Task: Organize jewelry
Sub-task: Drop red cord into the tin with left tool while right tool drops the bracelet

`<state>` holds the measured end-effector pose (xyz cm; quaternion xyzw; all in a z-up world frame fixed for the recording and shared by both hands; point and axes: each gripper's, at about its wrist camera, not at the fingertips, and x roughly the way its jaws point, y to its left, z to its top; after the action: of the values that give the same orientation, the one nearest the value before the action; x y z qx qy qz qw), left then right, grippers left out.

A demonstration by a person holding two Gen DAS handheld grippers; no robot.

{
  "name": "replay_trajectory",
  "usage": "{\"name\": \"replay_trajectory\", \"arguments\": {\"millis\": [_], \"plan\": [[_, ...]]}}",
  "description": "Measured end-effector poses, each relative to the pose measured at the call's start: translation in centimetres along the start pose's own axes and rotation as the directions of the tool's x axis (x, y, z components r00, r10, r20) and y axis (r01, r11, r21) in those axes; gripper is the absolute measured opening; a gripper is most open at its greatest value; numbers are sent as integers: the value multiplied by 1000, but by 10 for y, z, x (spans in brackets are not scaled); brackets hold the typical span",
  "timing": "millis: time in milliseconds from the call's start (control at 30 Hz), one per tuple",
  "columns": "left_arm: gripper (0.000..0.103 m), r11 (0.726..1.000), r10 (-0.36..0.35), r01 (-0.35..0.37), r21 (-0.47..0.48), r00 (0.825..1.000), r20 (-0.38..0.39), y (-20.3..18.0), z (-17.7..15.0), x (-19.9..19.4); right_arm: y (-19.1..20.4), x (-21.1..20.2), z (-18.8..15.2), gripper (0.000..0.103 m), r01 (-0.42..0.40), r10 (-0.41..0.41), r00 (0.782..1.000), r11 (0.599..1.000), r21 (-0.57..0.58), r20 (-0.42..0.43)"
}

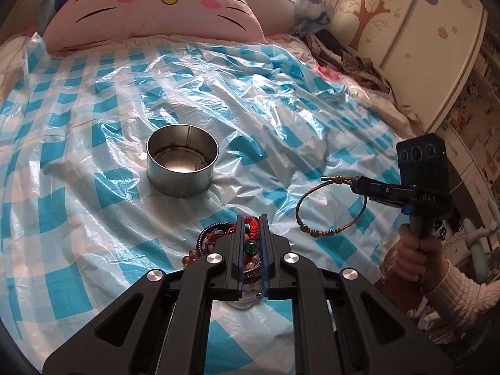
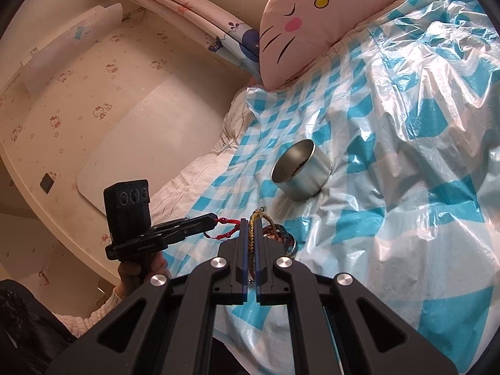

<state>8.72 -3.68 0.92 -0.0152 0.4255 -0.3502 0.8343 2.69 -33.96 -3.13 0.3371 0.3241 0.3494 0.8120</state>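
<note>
A round metal tin [image 1: 182, 165] stands open on the blue-checked plastic sheet [image 1: 93, 143]; it also shows in the right wrist view [image 2: 301, 175]. My left gripper [image 1: 251, 220] is shut on a red braided bracelet [image 1: 252, 225] over a pile of beaded bracelets [image 1: 206, 243]. In the right wrist view the left gripper [image 2: 215, 217] holds the red bracelet [image 2: 226, 229]. My right gripper [image 2: 251, 220] is shut on a green-brown cord bracelet [image 2: 252, 237], which hangs in the air at the right of the left wrist view [image 1: 331, 206] from the right gripper [image 1: 354, 185].
A pink cat-face pillow [image 1: 150, 6] lies at the head of the bed. Crumpled clothes [image 1: 343, 59] lie at the bed's right edge by a white wardrobe [image 1: 415, 40]. A wall and headboard [image 2: 93, 100] run along the bed's left side.
</note>
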Motion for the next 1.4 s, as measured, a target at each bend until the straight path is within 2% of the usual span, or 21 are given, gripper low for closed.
{"name": "replay_trajectory", "arguments": {"millis": [300, 567, 1167, 1300, 1400], "plan": [[8, 991, 50, -33, -127, 990, 129, 25, 32, 11, 6, 38, 43, 4, -38, 38, 998, 999, 12, 59], [8, 980, 91, -58, -189, 980, 174, 41, 56, 33, -2, 83, 83, 4, -39, 36, 996, 999, 35, 87], [8, 967, 119, -71, -244, 975, 186, 66, 65, 74, -28, 148, 91, 4, 57, -60, 997, 996, 68, 46], [8, 967, 140, -96, -236, 974, 177, 69, 65, 81, -33, 158, 88, 4, 65, -67, 997, 995, 70, 34], [8, 964, 184, -147, -220, 970, 160, 69, 65, 89, -36, 166, 87, 4, 80, -82, 997, 994, 71, 15]]}}
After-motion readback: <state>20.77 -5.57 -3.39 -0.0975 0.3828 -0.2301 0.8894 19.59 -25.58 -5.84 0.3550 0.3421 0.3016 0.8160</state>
